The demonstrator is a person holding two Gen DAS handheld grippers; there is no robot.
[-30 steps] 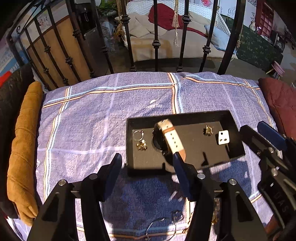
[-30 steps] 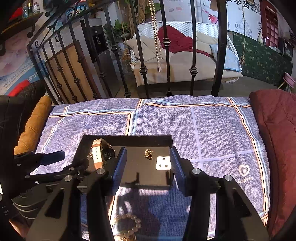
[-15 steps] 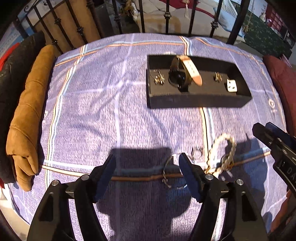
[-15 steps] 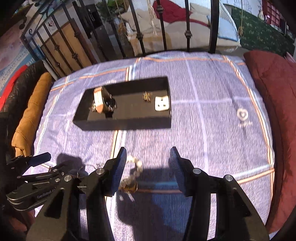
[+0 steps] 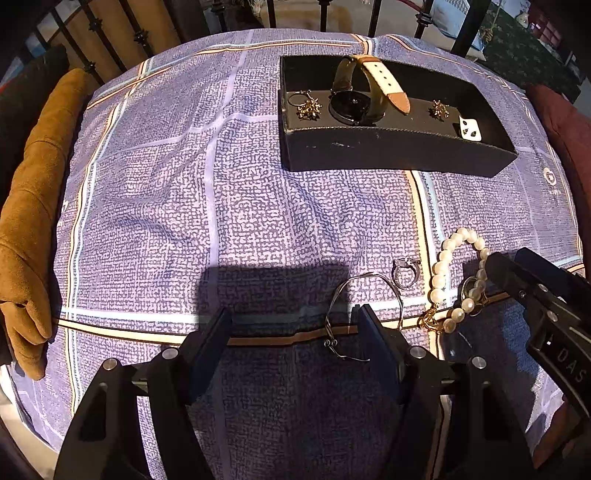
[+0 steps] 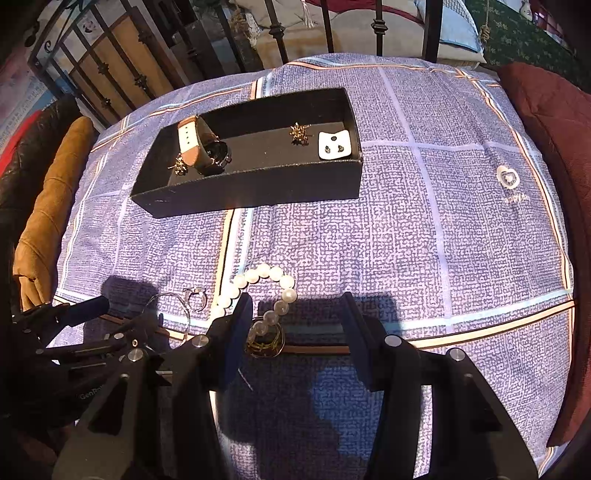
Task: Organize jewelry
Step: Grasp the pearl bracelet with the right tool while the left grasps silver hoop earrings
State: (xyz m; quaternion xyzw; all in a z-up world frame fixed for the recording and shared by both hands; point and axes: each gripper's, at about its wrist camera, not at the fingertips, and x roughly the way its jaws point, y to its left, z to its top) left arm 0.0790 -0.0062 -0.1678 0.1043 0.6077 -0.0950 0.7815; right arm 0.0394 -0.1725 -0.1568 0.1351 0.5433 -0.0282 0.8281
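Observation:
A black tray [image 5: 399, 147] [image 6: 251, 192] lies on the purple checked cloth and holds a watch [image 5: 354, 103] [image 6: 207, 147], gold earrings [image 5: 308, 109] [image 6: 300, 133] and a white earring card [image 5: 470, 129] [image 6: 334, 146]. Near the front lie a thin silver bangle [image 5: 365, 280], a silver ring [image 5: 405, 271] [image 6: 194, 297] and a pearl bracelet [image 5: 443, 273] [image 6: 258, 277] with a gold piece [image 6: 264, 341]. My left gripper [image 5: 295, 332] is open and empty just left of the bangle. My right gripper [image 6: 295, 325] is open above the pearl bracelet's near end.
A brown cushion [image 5: 29, 184] lies along the cloth's left edge and a dark red cushion [image 6: 554, 147] along the right. A black iron railing [image 6: 280, 33] stands behind the tray. The right gripper also shows in the left wrist view [image 5: 546, 306].
Both grippers have pulled back from the tray toward the front of the cloth and dropped lower, over the loose bangle, ring and pearl bracelet. Both stay open.

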